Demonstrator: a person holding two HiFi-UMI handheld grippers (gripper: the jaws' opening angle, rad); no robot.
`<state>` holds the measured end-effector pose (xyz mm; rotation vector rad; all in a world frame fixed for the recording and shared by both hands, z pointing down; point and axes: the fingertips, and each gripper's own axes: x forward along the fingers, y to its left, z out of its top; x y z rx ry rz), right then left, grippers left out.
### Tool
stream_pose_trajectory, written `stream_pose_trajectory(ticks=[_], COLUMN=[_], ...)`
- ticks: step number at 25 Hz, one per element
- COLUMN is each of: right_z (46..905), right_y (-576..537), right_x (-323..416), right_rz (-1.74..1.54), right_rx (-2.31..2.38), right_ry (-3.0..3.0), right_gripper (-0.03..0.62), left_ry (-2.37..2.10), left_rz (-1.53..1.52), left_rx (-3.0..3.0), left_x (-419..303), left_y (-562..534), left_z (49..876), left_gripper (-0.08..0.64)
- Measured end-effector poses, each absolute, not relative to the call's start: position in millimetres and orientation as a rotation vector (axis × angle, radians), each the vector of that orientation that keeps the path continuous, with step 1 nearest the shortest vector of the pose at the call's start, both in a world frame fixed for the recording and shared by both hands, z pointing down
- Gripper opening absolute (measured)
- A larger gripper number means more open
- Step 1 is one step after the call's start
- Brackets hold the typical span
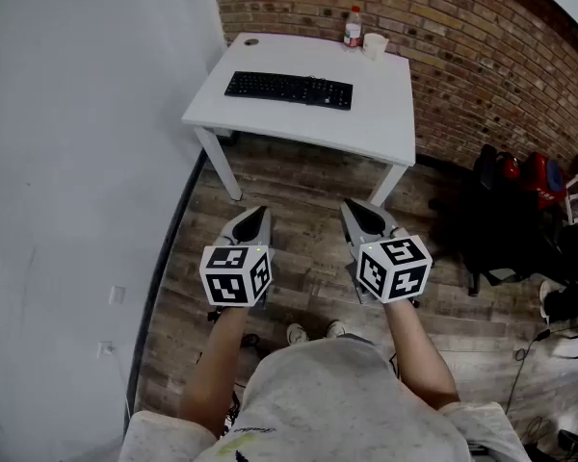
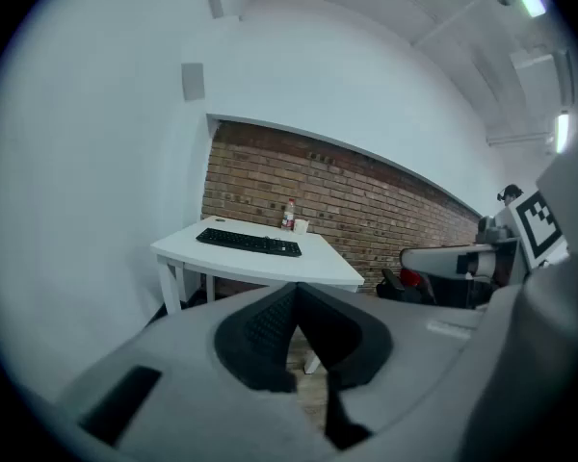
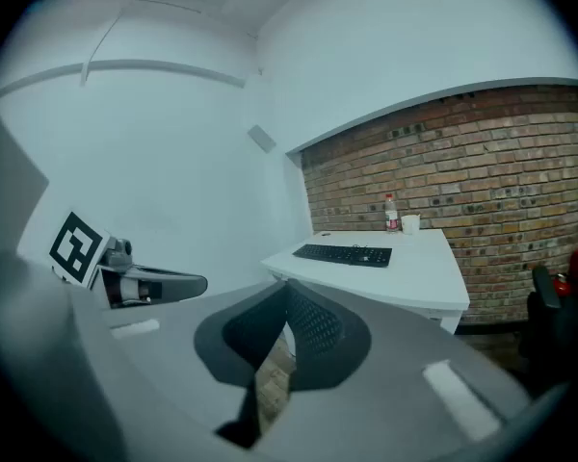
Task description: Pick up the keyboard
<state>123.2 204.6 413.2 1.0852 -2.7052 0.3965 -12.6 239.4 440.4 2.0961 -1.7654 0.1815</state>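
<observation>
A black keyboard lies on a white table against the brick wall, also seen as the keyboard in the left gripper view and the keyboard in the right gripper view. My left gripper is shut and empty, held over the wooden floor well short of the table. My right gripper is beside it, also shut with nothing in it. Both point toward the table, slightly downward.
A plastic bottle and a white cup stand at the table's far edge. A white wall runs along the left. A dark chair and bags sit to the right. My feet are on the wood floor.
</observation>
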Motion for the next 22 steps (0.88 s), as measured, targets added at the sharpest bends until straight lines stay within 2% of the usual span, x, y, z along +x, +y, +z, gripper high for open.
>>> stream_pose_trajectory(ticks=[22], right_z=[426.3], right_y=[143.0], right_x=[89.9], right_rz=[0.426], right_rx=[1.135], right_ry=[-2.714], right_gripper=[0.011], left_ry=[-1.816], left_rz=[0.184], left_rx=[2.058], left_x=[-75.3], left_y=[191.5], left_z=[449.8], left_gripper=[-0.006])
